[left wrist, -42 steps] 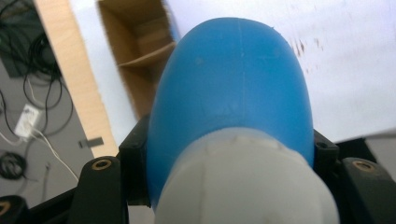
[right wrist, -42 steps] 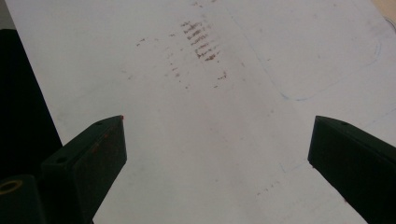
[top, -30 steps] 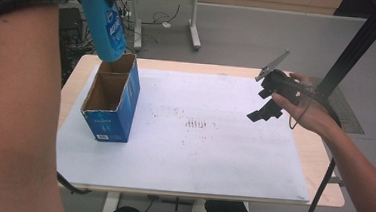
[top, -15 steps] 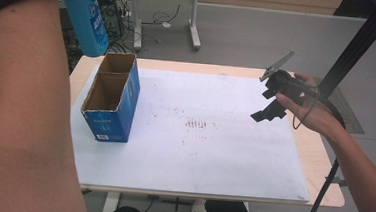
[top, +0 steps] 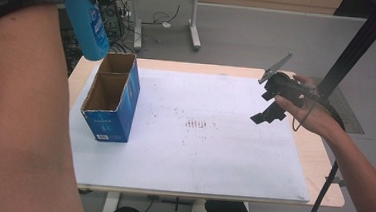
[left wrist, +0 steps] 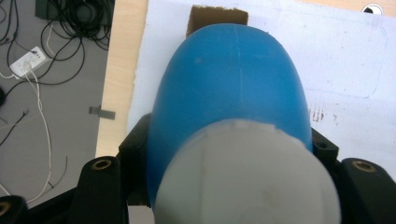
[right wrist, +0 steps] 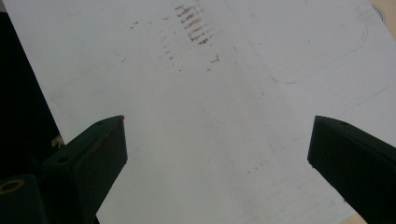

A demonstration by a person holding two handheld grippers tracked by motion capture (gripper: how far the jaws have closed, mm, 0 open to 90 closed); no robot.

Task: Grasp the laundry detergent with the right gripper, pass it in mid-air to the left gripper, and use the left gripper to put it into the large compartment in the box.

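Blue bottle [left wrist: 229, 93] clamped in left hand-held gripper [left wrist: 229, 154], apparently above box [top: 110, 98].

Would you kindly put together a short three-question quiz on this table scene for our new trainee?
1. True or false: the left gripper is shut on the blue bottle.
2. Where is the bottle in relation to the blue cardboard box? A) lying inside it B) held above its far end C) standing on the white sheet beside it
3. How do the jaws of the right gripper stand, and what is between them?

Key:
1. True.
2. B.
3. They stand wide apart with nothing between them; the white sheet lies beneath.
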